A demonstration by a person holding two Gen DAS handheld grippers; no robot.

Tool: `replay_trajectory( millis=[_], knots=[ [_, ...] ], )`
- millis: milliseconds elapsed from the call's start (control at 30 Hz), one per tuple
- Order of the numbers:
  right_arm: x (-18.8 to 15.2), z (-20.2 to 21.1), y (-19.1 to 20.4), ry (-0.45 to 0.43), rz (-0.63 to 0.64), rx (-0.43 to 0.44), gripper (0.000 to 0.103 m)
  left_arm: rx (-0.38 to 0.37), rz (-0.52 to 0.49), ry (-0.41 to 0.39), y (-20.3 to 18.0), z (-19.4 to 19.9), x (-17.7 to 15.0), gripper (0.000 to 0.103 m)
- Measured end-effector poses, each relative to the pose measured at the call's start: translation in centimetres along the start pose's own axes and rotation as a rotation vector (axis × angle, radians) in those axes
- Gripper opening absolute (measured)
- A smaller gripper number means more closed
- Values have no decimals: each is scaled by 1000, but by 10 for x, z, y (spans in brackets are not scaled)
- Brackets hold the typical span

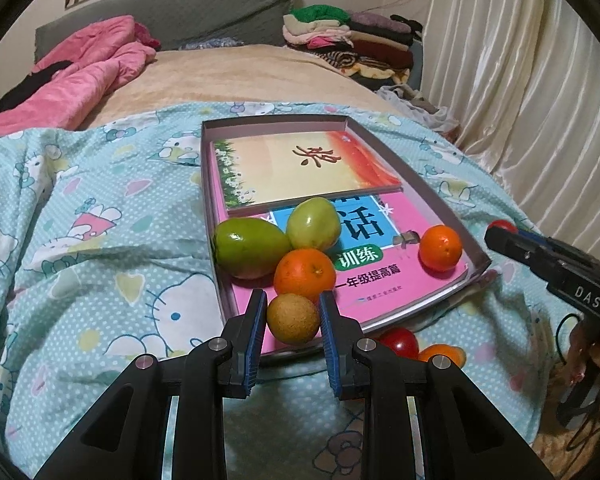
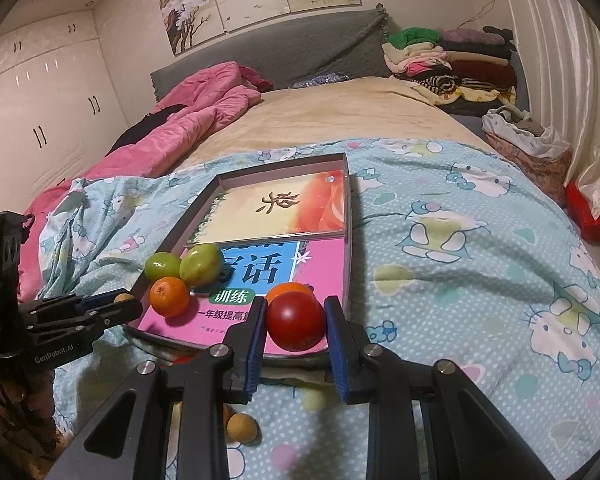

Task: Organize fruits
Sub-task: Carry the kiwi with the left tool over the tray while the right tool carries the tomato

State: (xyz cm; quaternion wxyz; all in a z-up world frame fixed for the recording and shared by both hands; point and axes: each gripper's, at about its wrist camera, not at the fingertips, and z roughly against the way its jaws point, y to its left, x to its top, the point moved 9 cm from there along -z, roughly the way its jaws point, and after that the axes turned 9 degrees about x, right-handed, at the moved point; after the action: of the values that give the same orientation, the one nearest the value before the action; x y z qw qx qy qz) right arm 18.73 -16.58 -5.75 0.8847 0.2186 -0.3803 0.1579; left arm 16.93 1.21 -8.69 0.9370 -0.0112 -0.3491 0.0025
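My left gripper (image 1: 293, 304) is shut on a small brown round fruit (image 1: 293, 320) over the near corner of a shallow grey box (image 1: 276, 120). Books line the box. On them lie two green fruits (image 1: 252, 252) (image 1: 314, 224) and two oranges (image 1: 305, 274) (image 1: 440, 248). My right gripper (image 2: 297, 306) is shut on a red tomato (image 2: 296, 322) above the box's near edge (image 2: 284, 166), with an orange (image 2: 290, 290) just behind it. From the right wrist, the left gripper (image 2: 118, 300) shows at the left with the brown fruit (image 2: 124, 297) at its tip.
The box rests on a blue cartoon-print bedspread (image 1: 120, 280). Loose on the spread below the box are a red tomato (image 1: 400, 342), an orange fruit (image 1: 442, 354) and a brown fruit (image 2: 242, 428). A pink quilt (image 1: 92, 76), folded clothes (image 1: 352, 40) and a curtain (image 1: 520, 80) lie farther off.
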Motion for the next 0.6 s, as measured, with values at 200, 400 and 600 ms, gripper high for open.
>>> replay_trajectory(
  millis=[200,400,600],
  knots=[
    [4,-2,1,-5,35,-19,29,18,-18,8,-1,-4,-1,27],
    [2,-6,2,12,86,-60,29,20,-18,21,-1,-8,-3,27],
    [-1,-11,1,28,104,-74,29,20,-5,33,1,-12,-4,27]
  ],
)
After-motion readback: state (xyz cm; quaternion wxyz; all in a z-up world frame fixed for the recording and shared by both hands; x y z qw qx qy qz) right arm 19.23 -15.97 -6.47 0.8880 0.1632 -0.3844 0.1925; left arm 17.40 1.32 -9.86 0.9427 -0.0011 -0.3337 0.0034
